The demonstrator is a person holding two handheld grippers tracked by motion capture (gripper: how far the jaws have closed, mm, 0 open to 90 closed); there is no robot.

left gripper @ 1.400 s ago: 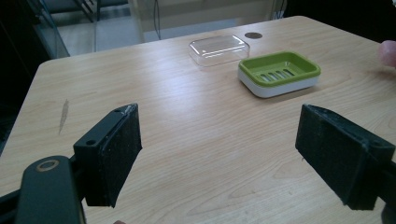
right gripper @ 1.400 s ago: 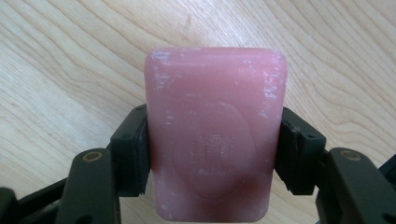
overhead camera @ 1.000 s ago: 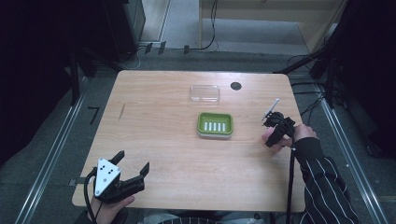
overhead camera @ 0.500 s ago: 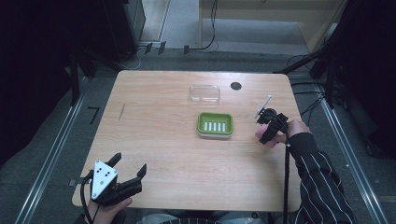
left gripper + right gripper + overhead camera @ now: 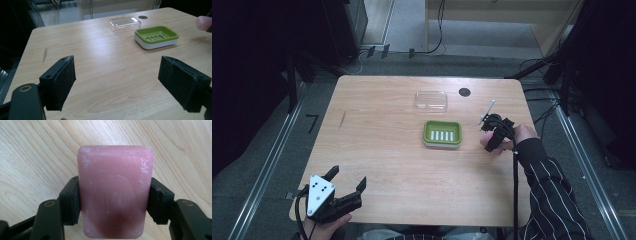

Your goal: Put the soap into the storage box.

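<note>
Standing on grey flooring among dark racks and trailing cables, the wooden table (image 5: 377,150) took up the middle of the high view, with a pale wooden panel beyond its far edge. Metal rails ran along the floor on both sides. Its top was mostly bare wood, with wide open stretches across the left half and the near middle. A small dark round hole (image 5: 464,92) sat near the far edge.

Just beside that hole lay a clear plastic lid (image 5: 431,100), flat on the wood and apart from everything else. Nearer the person, right of the table's middle, stood a green soap dish (image 5: 442,133) on a white base; its slotted floor held nothing.

At the near left corner, the left gripper (image 5: 348,180) hung at the table edge in the person's hand, its jaws spread wide with only bare wood between them, as the left gripper view confirmed.

To the right of the dish and near it, but clear of it, the right gripper (image 5: 490,121) was held in the person's hand above a striped sleeve (image 5: 552,195). Its jaws were clamped on the long sides of a pink bar of soap (image 5: 115,197), which was held over bare wood and showed a stamped round mark on its face.
</note>
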